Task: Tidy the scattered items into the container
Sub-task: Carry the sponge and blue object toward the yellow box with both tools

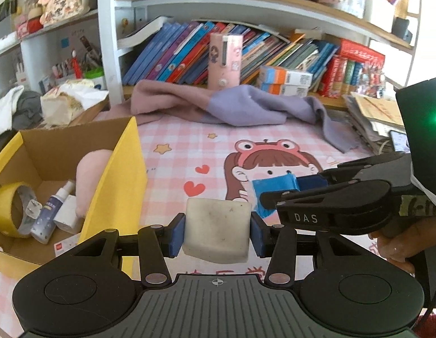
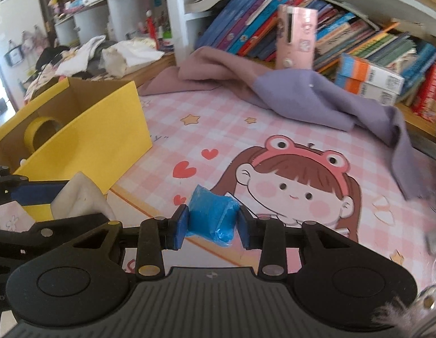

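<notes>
**Both grippers hold an item, box beside on the left**

The left gripper (image 1: 218, 232) has its jaws clamped on a white block (image 1: 218, 229), dirty w/ grey marks, held between the two blue pads (image 1: 177, 235). The block is above the pink checked mat (image 1: 189, 140), just right of the yellow box (image 1: 119, 186). In the right wrist view the same block (image 2: 79, 197) shows at the left edge, near the box's front corner.

The right gripper (image 2: 212, 225) has its jaws clamped on a small blue packet (image 2: 212, 218), crinkled plastic, squeezed between the pads. It is over the mat (image 2: 218, 129), near the printed cartoon girl (image 2: 296, 186) w/ frog headband. In the left wrist view the right gripper (image 1: 261, 197) comes in from the right side, w/ the blue packet (image 1: 274, 190) at its tip, just behind and to the right of the white block. If the two items touch, I cannot tell.

The yellow box (image 2: 99, 140) is open on top, brown cardboard inside. Inside it: a yellow tape roll (image 1: 8, 209), a small spray bottle (image 1: 51, 211), a white plug adapter (image 1: 33, 207), a pink soft item (image 1: 91, 177) leaning at the right wall, and a white small carton (image 1: 67, 214) beside the bottle.

At the back of the mat lies a purple-and-lilac cloth (image 1: 232, 104), crumpled. Behind it a pink upright case (image 1: 225, 62) stands in front of leaning books (image 1: 172, 53) on the shelf.
</notes>
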A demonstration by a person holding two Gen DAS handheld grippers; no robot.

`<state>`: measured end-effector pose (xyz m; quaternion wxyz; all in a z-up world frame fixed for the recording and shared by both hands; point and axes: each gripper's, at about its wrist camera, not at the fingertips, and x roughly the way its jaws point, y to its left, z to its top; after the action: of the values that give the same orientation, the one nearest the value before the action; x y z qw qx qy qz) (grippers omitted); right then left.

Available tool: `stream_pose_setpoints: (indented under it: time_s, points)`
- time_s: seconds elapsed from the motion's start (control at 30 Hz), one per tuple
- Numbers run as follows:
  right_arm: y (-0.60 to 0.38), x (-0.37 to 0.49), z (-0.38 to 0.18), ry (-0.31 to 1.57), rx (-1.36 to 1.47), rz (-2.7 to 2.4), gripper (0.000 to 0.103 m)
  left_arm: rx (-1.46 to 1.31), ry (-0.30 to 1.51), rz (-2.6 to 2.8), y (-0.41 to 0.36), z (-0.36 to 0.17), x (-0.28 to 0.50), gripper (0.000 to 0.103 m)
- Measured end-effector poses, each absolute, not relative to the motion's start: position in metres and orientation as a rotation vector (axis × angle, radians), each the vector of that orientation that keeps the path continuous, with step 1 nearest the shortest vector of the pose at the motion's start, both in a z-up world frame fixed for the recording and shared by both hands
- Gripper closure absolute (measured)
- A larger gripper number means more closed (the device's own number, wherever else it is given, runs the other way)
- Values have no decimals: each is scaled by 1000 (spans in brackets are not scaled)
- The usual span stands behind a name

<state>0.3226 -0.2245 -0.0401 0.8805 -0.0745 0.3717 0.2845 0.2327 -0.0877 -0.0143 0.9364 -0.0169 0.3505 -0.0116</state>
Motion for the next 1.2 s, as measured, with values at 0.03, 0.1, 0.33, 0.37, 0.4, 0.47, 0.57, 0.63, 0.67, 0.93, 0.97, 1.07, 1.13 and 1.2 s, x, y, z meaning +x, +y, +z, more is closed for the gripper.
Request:
stream_pose_setpoints:
  time_s: [0.03, 0.1, 0.33, 0.37, 0.4, 0.47, 0.57, 0.63, 0.67, 0.93, 0.97, 1.07, 1.13, 1.2]
  points:
    - [-226, 317, -38, 772, -148, 577, 69, -33, 711, -34, -88, -13, 230, 57]
    - [-230, 306, -36, 773, -128, 542, 69, -31, 703, -57, -87, -11, 223, 57]
    - [-238, 260, -24, 769, -73, 437, 69, -7, 676, -153, -84, -6, 195, 57]
    - [-238, 254, -22, 765, -67, 422, 69, -4, 669, -162, -82, -5, 191, 57]
    - [-237, 246, -21, 761, -62, 408, 69, -2, 661, -171, -80, -4, 187, 57]
    - [-235, 231, -21, 767, -54, 385, 69, 0, 654, -188, -75, -3, 178, 57]
    - [-227, 210, -24, 787, -43, 357, 69, 4, 651, -210, -67, -3, 162, 57]
    - [-219, 195, -23, 784, -44, 346, 69, 6, 653, -220, -60, -2, 151, 57]
    - [-215, 186, -22, 778, -47, 344, 69, 6, 655, -224, -57, -2, 144, 57]
    - [-184, 121, -18, 747, -43, 308, 69, 6, 661, -229, -20, -1, 94, 57]
    - [-181, 114, -17, 743, -42, 303, 69, 7, 662, -228, -15, -1, 89, 57]
    - [-170, 95, -16, 735, -39, 292, 69, 9, 667, -227, -1, -1, 73, 57]
    - [-163, 85, -15, 735, -41, 291, 69, 8, 672, -225, 7, -2, 65, 57]
    - [-156, 75, -15, 739, -46, 295, 69, 1, 679, -222, 15, -3, 57, 57]
